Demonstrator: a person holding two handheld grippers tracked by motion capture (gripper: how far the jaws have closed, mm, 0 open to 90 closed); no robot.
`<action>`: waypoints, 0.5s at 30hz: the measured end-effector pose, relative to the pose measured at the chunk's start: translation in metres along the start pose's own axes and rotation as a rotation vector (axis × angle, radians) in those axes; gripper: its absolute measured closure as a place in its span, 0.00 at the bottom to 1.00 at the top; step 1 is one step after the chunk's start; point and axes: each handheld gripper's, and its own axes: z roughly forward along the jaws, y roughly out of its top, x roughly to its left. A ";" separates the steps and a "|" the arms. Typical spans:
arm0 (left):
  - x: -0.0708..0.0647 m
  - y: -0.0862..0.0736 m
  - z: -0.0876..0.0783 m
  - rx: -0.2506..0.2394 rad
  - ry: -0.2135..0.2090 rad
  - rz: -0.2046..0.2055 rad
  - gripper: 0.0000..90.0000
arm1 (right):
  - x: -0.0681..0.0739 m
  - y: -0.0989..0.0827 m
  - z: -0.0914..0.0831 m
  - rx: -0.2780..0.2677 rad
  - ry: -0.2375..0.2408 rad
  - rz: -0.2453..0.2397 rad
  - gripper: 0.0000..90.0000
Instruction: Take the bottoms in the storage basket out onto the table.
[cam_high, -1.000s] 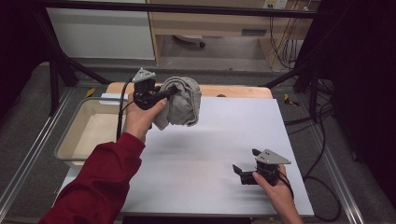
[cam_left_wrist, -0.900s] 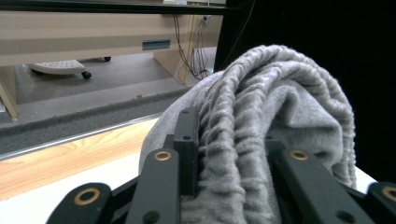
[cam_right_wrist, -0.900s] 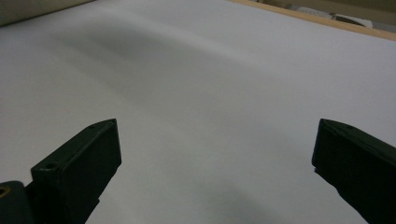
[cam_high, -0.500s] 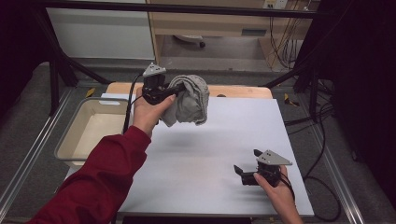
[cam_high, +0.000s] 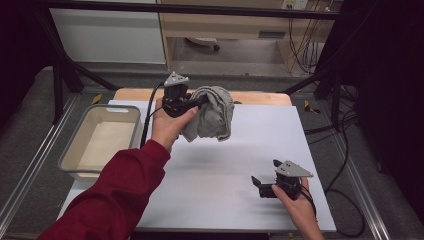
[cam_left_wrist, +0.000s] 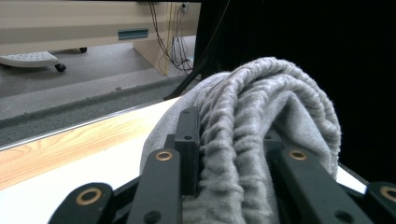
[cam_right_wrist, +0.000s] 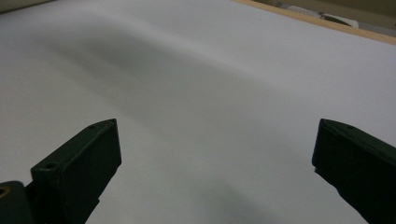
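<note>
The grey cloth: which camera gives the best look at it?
The high view: it shows the whole grey cloth bunched and hanging from the left gripper above the white table. The left gripper view shows a close-up of its folds pinched between the jaws. The right gripper view looks across bare table.

Grey cloth is covering the left hand-held gripper pads in the left gripper view, and running off the bottom edge. Right hand-held gripper jaws are being cut off by the bottom and right edges.
</note>
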 end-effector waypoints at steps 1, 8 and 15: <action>-0.003 0.000 0.000 0.001 0.001 0.007 0.77 | 0.000 0.000 0.000 0.000 0.000 0.000 0.02; -0.015 -0.005 0.002 0.017 0.003 0.036 0.77 | 0.002 0.001 0.001 -0.001 0.006 -0.012 0.02; -0.022 -0.004 0.011 0.034 -0.014 0.046 0.77 | -0.001 0.000 -0.001 -0.008 -0.002 0.001 0.02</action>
